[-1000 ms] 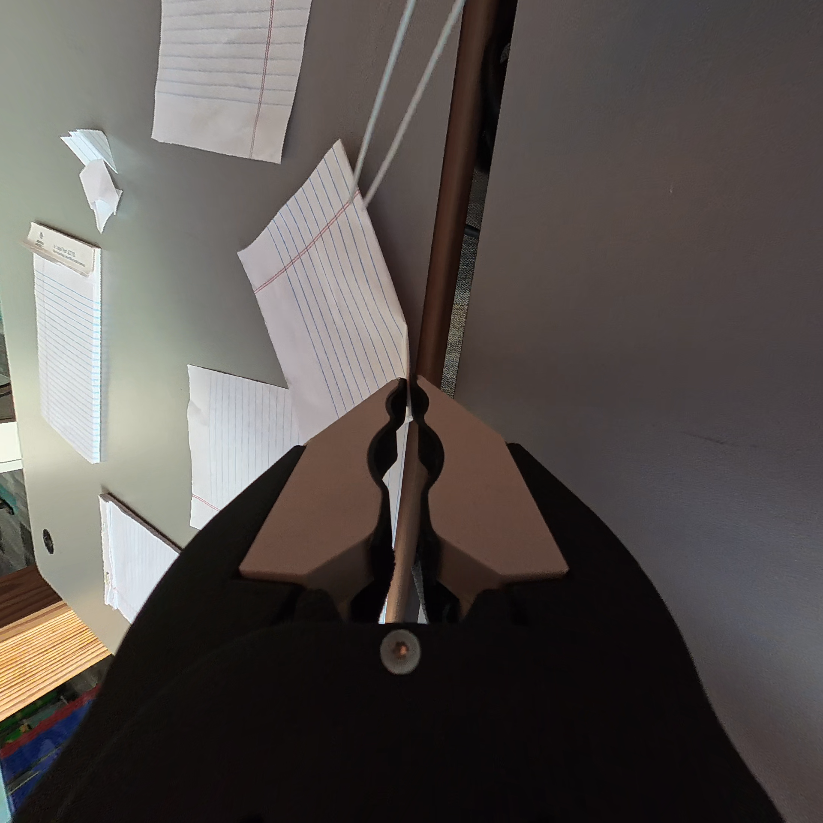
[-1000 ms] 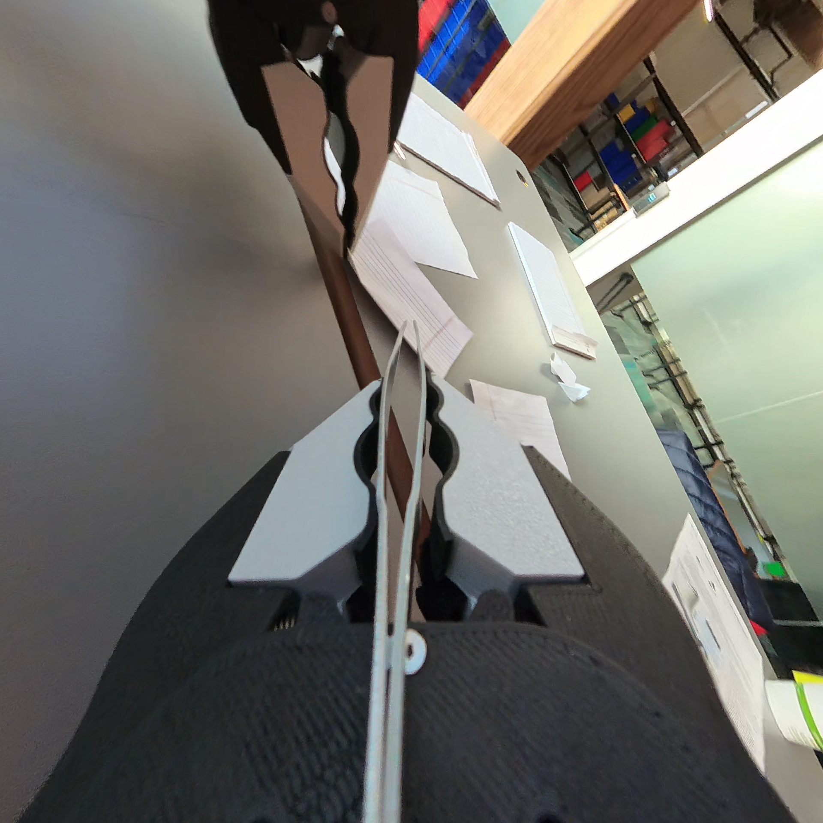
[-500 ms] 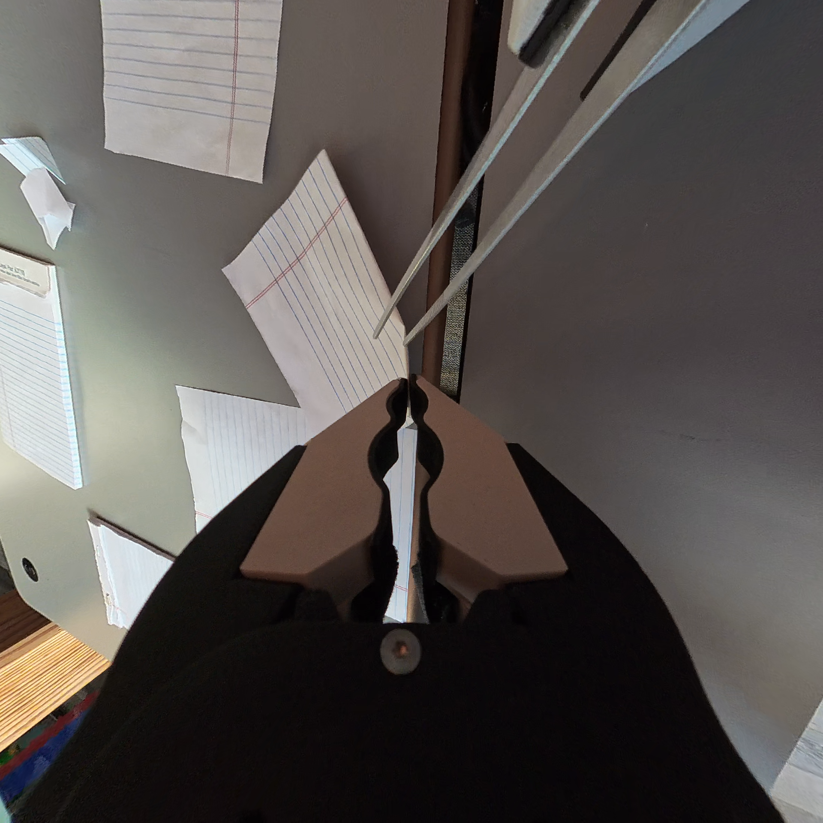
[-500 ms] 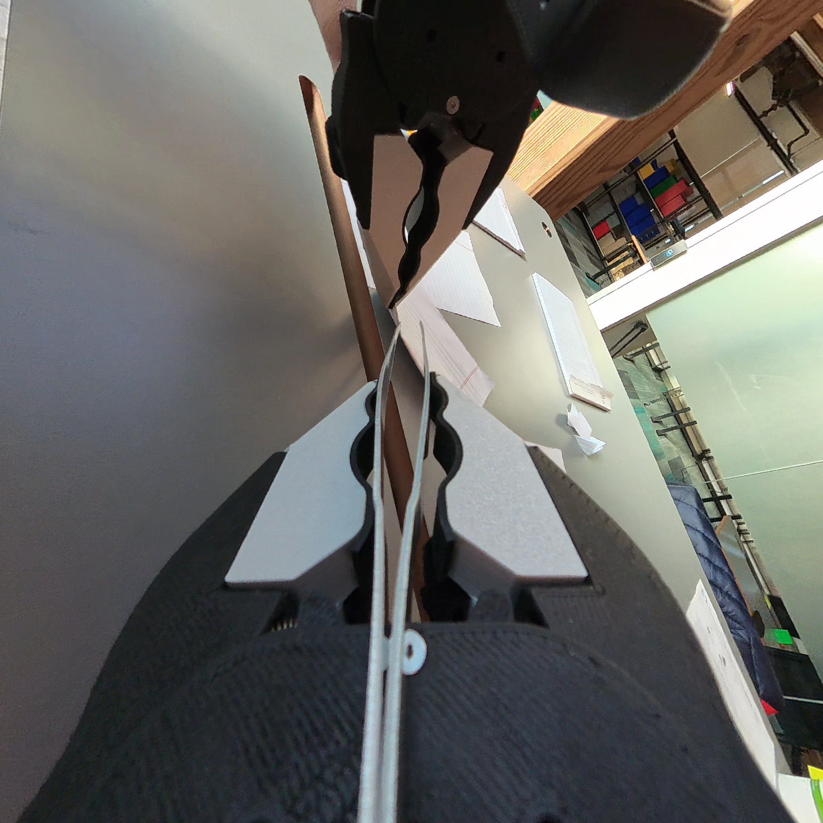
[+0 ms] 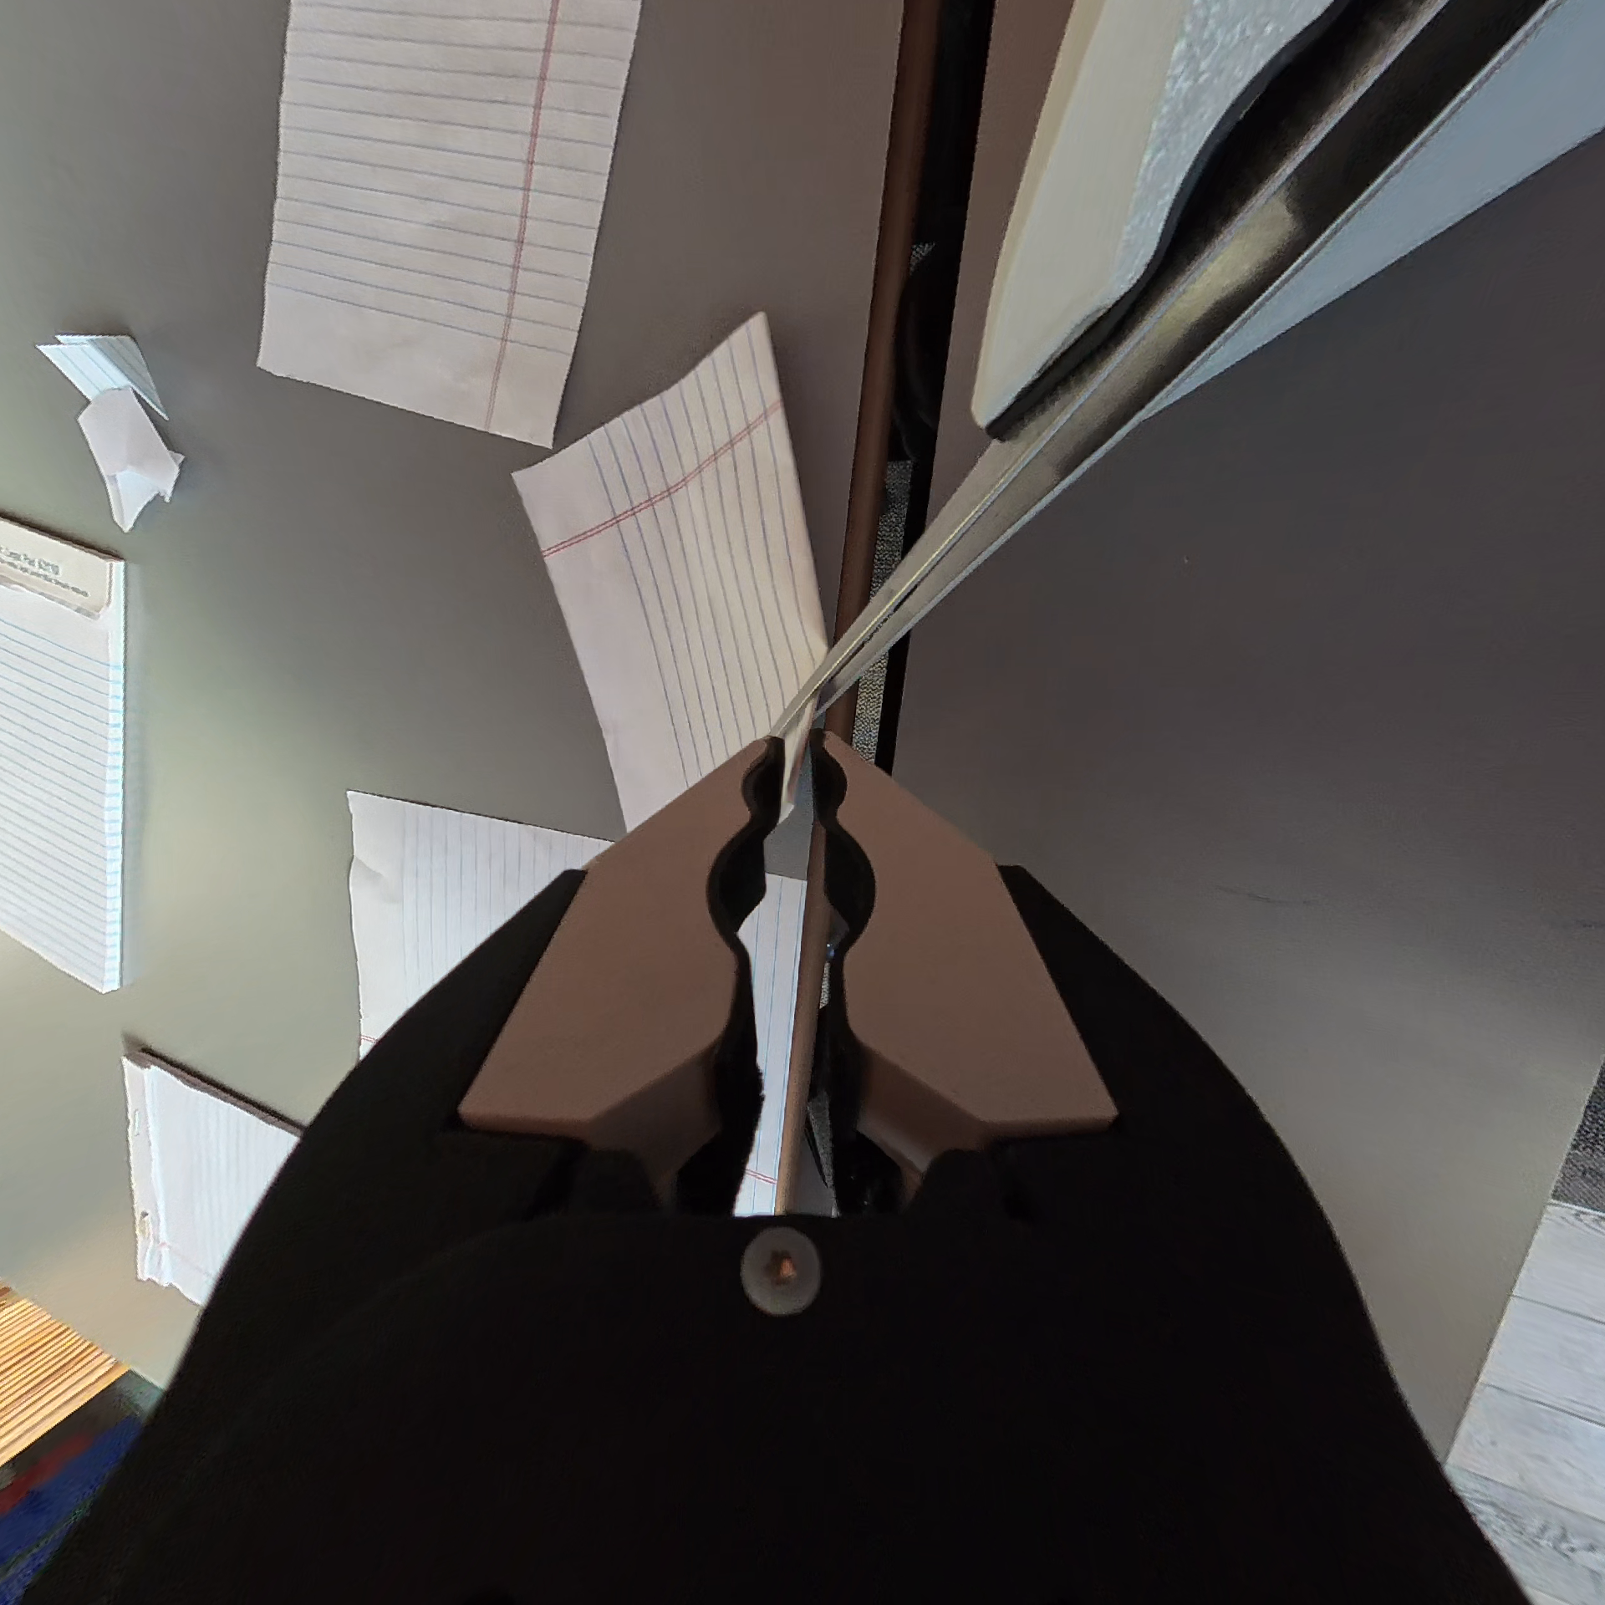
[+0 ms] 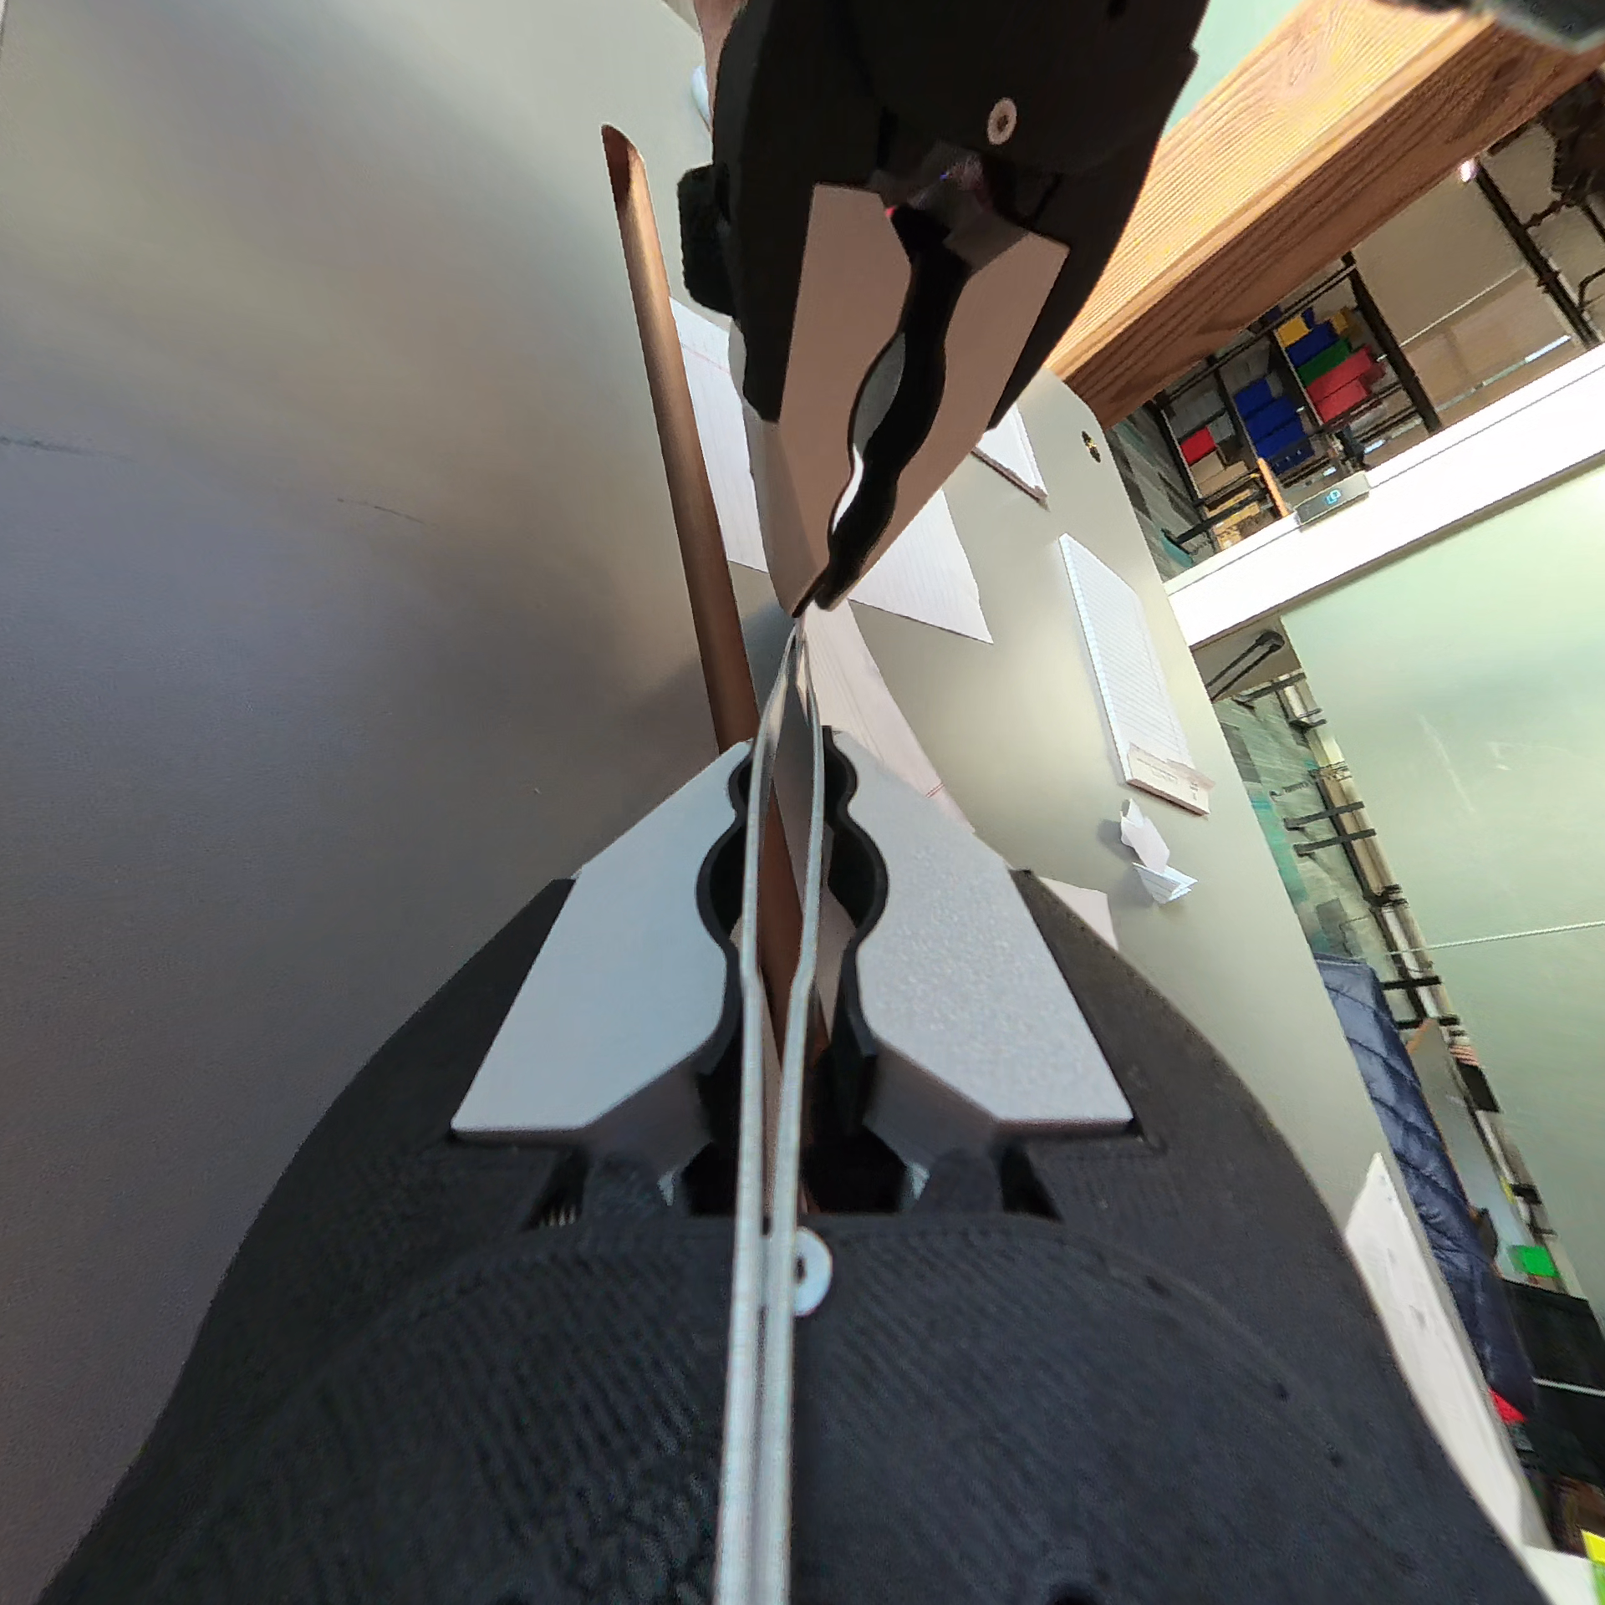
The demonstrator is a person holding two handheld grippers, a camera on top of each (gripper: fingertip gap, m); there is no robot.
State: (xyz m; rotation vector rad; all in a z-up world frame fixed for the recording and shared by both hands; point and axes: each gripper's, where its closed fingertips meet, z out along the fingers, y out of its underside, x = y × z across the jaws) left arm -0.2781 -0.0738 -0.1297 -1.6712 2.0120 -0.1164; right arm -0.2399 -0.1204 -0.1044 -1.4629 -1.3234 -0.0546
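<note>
A: Any writing?
B: Only on the pad, far left of the rod. Its header strip has small print, and the pad's left edge is cut off by the frame. Every sheet is lined and otherwise blank.

A: Left gripper?
B: The jaws are pressed together at the tips, right beside the rod. A white sliver is nipped between them. Most of it is hidden inside the jaws, so I can't tell its shape.

A: Right gripper?
B: It's clamped on the tweezers, which run out between its fingers just right of the rod. The handle end is hidden under the gripper body.

A: Tweezer tips?
B: Nearly closed, and they meet the sliver at the left gripper's tips. It's too small to tell if they grip it or only touch it.

A: What's around?
B: A slanted sheet lies against the rod's left side, with its lower end hidden behind the left gripper. A flat sheet is farther left of the rod, with its top cut off. A crumpled scrap sits well left, near the pad. There's a half-hidden sheet and a second pad to the lower left. All of it is on the grey table. Right of the rod is a plain grey panel.

A: The rod itself?
B: It's brown. Its far end is cut off in the left view, and its near end is hidden behind the grippers.
</note>
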